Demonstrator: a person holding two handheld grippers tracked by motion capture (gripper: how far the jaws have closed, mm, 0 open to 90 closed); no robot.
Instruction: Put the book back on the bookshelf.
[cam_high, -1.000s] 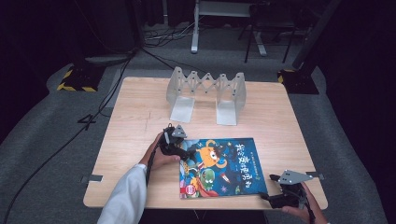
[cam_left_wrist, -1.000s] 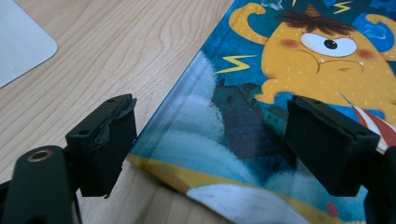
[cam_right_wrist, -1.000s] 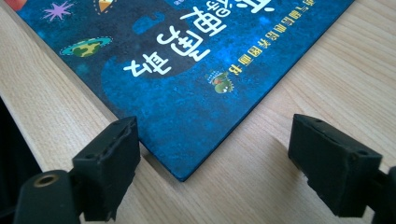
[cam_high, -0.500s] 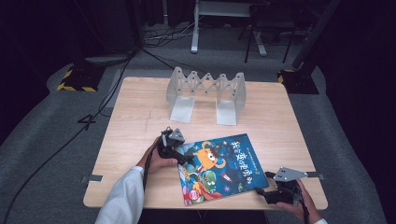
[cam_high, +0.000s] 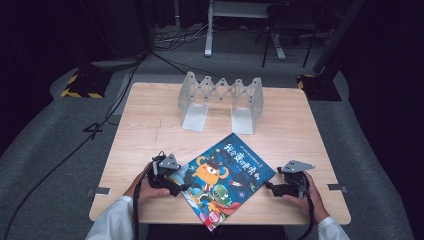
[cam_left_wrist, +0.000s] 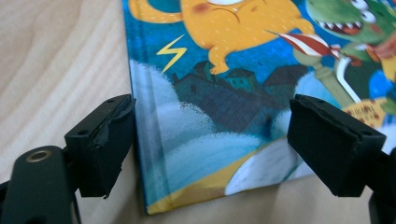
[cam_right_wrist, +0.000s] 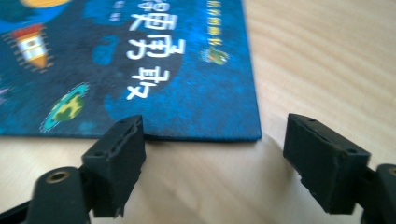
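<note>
We see the high view lit from overhead: the bench (cam_high: 150, 125) is bright and evenly pale, while the floor (cam_high: 45, 150) around it falls off to grey and the room behind goes nearly black. This picture is soft and low in detail. The metal rack (cam_high: 220, 97) at the far side throws only short, faint shadows. In the left gripper view the book (cam_left_wrist: 224, 107) cover is sharp and vivid, with no glare, though the near tongs (cam_left_wrist: 212, 144) are slightly soft. In the right gripper view the print on the cover looks smeared and blurred, the wood grain behind is hazy, and a pale shadow lies beside the right-hand jaw.
</note>
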